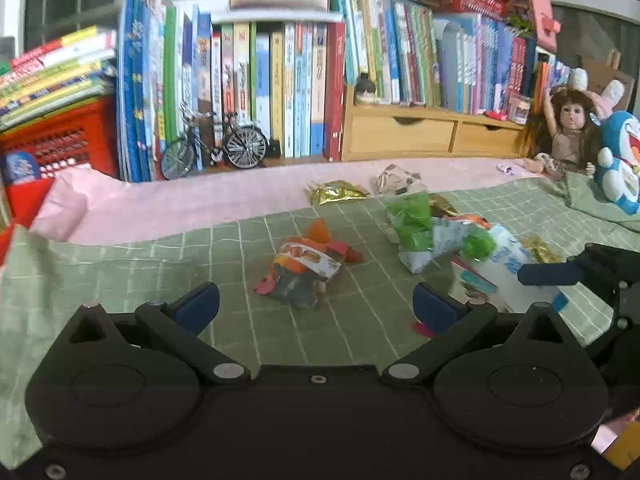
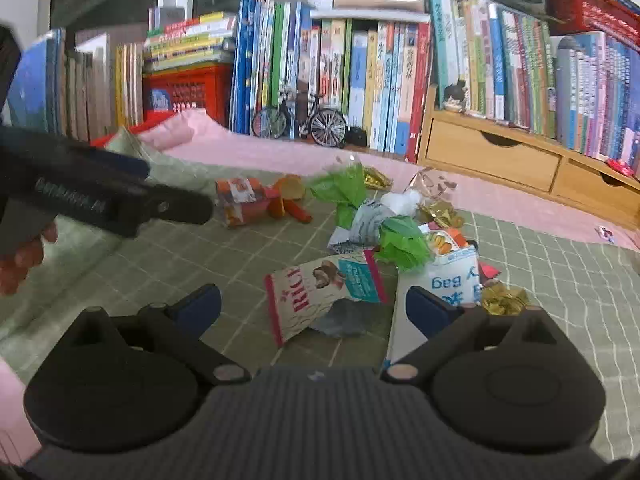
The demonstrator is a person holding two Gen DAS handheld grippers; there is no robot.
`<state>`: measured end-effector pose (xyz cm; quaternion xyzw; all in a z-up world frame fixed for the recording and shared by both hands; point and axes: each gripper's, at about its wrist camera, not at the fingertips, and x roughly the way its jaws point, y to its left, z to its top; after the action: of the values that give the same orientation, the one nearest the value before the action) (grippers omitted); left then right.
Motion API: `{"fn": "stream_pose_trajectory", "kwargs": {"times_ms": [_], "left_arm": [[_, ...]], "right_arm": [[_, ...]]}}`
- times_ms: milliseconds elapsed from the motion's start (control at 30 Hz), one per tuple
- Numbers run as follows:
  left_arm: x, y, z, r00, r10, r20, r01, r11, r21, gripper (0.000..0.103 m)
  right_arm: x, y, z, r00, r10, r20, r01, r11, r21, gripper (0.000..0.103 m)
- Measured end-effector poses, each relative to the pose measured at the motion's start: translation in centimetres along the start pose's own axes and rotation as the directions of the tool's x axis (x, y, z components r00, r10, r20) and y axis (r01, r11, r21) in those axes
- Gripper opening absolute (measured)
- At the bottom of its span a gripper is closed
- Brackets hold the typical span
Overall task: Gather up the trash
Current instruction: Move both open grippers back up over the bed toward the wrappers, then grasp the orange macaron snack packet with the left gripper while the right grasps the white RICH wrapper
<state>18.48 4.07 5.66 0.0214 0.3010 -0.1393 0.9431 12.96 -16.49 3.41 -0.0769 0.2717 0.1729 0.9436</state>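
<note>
The row of books point(image 1: 280, 88) fills the back from 10 to 2 o'clock; their titles are too blurred to read. Under them at 2 o'clock stands a wooden drawer unit point(image 1: 424, 132), and the red crate point(image 1: 60, 136) at 9 o'clock is cut off by the picture edge. The green checked cloth point(image 1: 120, 272) covers the front of the surface and hides part of the pink cloth point(image 1: 200, 200) behind it.

The trash lies on the green cloth. In the left wrist view an orange snack wrapper point(image 1: 304, 268) lies at the centre, just ahead of the left gripper point(image 1: 316, 308). A pile of wrappers point(image 1: 436, 236) lies at 3 o'clock, its pieces overlapping, so single items are hard to separate. A gold foil piece point(image 1: 338, 192) lies at 12 o'clock on the border of the two cloths.

The left gripper is spread wide, holds nothing and does not touch the wrapper.

In the right wrist view the right gripper point(image 2: 314, 308) is also spread wide and empty. A "RICE" packet point(image 2: 320, 296) lies between its fingers, and the right finger overlaps a white bag point(image 2: 452, 276); whether it touches the bag, I cannot tell. At 9 o'clock a hand point(image 2: 24, 256) is mostly hidden behind the other gripper.
</note>
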Motion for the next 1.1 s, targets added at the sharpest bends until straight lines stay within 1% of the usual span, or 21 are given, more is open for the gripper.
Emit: {"fn": "stream_pose_trajectory", "kwargs": {"times_ms": [67,133,200,233,333,467,533,567,600,633,800,833,900,967,1100], "left_arm": [[1.6,0.2,0.3,1.0,0.021,-0.01,-0.021,1.0,0.01,0.102],[3.1,0.3,0.5,0.999,0.033,-0.007,-0.032,0.999,0.025,0.101],[4.1,0.6,0.7,0.999,0.026,-0.019,-0.026,0.999,0.03,0.094],[4.5,0.8,0.7,0.999,0.021,-0.024,-0.02,1.0,0.024,0.094],[5.6,1.2,1.0,1.0,0.009,-0.028,-0.009,1.0,0.002,0.092],[6.5,1.2,1.3,1.0,-0.011,-0.02,0.011,1.0,0.013,0.086],[6.8,1.1,1.4,1.0,-0.021,-0.019,0.021,1.0,0.011,0.079],[6.9,1.3,1.4,1.0,-0.022,-0.019,0.022,1.0,-0.001,0.067],[7.0,1.4,1.4,0.999,-0.026,-0.021,0.026,1.0,-0.014,0.058],[7.2,1.6,1.4,0.999,-0.035,-0.025,0.034,0.999,-0.028,0.056],[7.4,2.6,0.9,0.998,-0.048,-0.029,0.046,0.997,-0.068,0.051],[7.3,2.8,0.9,0.998,-0.05,-0.026,0.048,0.996,-0.078,0.051],[7.0,3.1,1.0,0.998,-0.052,-0.019,0.05,0.994,-0.101,0.05],[6.6,3.4,1.1,0.999,-0.045,-0.012,0.044,0.993,-0.113,0.05],[5.6,3.7,1.0,1.0,-0.026,-0.002,0.026,0.993,-0.117,0.051]], "right_arm": [[1.0,-0.2,0.0,1.0,-0.006,-0.012,0.006,1.0,-0.001,0.102],[1.7,-0.7,0.0,1.0,0.006,-0.017,-0.006,1.0,0.021,0.101],[2.1,-1.2,-0.1,1.0,0.028,-0.014,-0.027,0.998,0.054,0.1],[2.2,-1.3,-0.1,0.999,0.034,-0.012,-0.033,0.998,0.061,0.098],[2.4,-1.4,-0.2,0.999,0.031,-0.012,-0.03,0.998,0.051,0.096],[2.6,-1.4,0.0,0.999,0.04,-0.013,-0.039,0.999,0.021,0.095],[2.6,-1.3,0.0,0.999,0.04,-0.01,-0.04,0.999,0.007,0.093],[2.7,-1.3,0.0,0.999,0.042,-0.01,-0.042,0.999,0.004,0.093],[2.8,-1.3,0.0,0.999,0.042,-0.012,-0.042,0.999,0.006,0.092],[2.8,-1.4,0.0,0.999,0.043,-0.013,-0.043,0.999,0.008,0.09],[2.7,-1.4,0.0,0.998,0.069,-0.008,-0.069,0.998,0.007,0.083],[2.8,-1.4,0.0,0.997,0.073,-0.011,-0.073,0.997,0.006,0.078],[2.9,-1.3,0.0,0.997,0.08,-0.016,-0.08,0.997,0.003,0.074],[2.8,-1.2,0.0,0.997,0.083,-0.01,-0.083,0.997,-0.002,0.067],[2.4,-1.1,0.0,0.996,0.084,0.003,-0.084,0.996,0.009,0.062]]}}
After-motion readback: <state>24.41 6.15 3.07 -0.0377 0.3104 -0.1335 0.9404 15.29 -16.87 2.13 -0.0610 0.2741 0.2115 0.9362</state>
